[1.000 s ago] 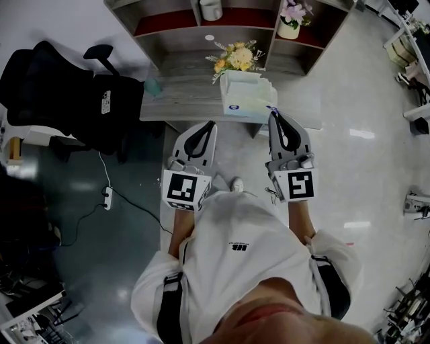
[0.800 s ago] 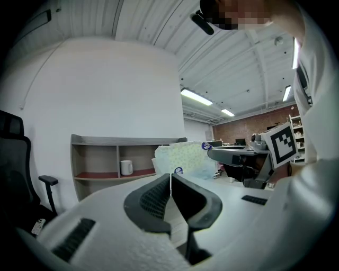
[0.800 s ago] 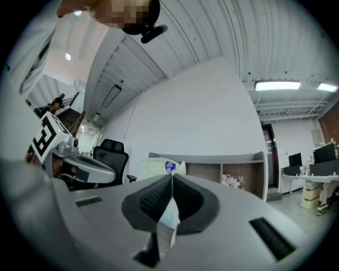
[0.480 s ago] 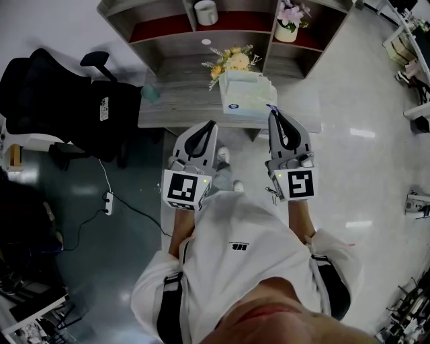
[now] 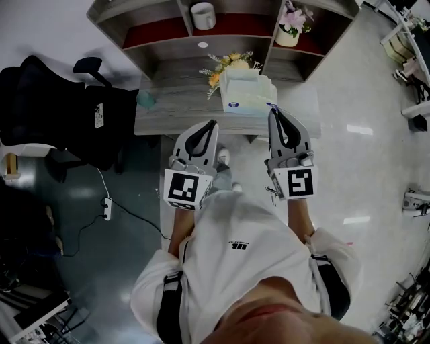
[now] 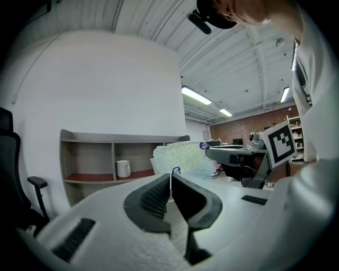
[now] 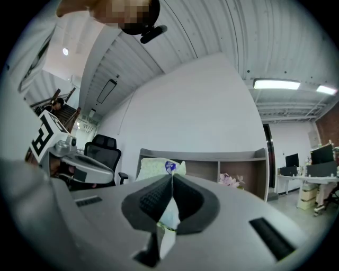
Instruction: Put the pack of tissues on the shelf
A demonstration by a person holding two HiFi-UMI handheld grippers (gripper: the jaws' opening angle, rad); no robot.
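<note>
The pack of tissues (image 5: 245, 94), pale green with a blue round label, hangs above the grey table (image 5: 168, 111). My right gripper (image 5: 271, 110) is shut on the wrapper at the pack's right corner; film shows pinched between its jaws in the right gripper view (image 7: 171, 178). My left gripper (image 5: 213, 123) is shut and holds nothing, just short of the pack's left side. From the left gripper view the pack (image 6: 183, 157) stands beyond the closed jaws (image 6: 170, 177). The grey shelf (image 5: 222, 40) with red boards stands behind the table.
A white mug (image 5: 202, 15) sits in the shelf's middle bay and a pot of pink flowers (image 5: 291, 23) in the right one. Yellow flowers (image 5: 225, 64) lie on the table behind the pack. A black office chair (image 5: 60, 107) stands at the left, a power strip (image 5: 107, 208) on the floor.
The table and shelf have shifted down and left in the head view as the person steps forward. The pack stays at the right gripper's tip; both grippers keep their pose.
</note>
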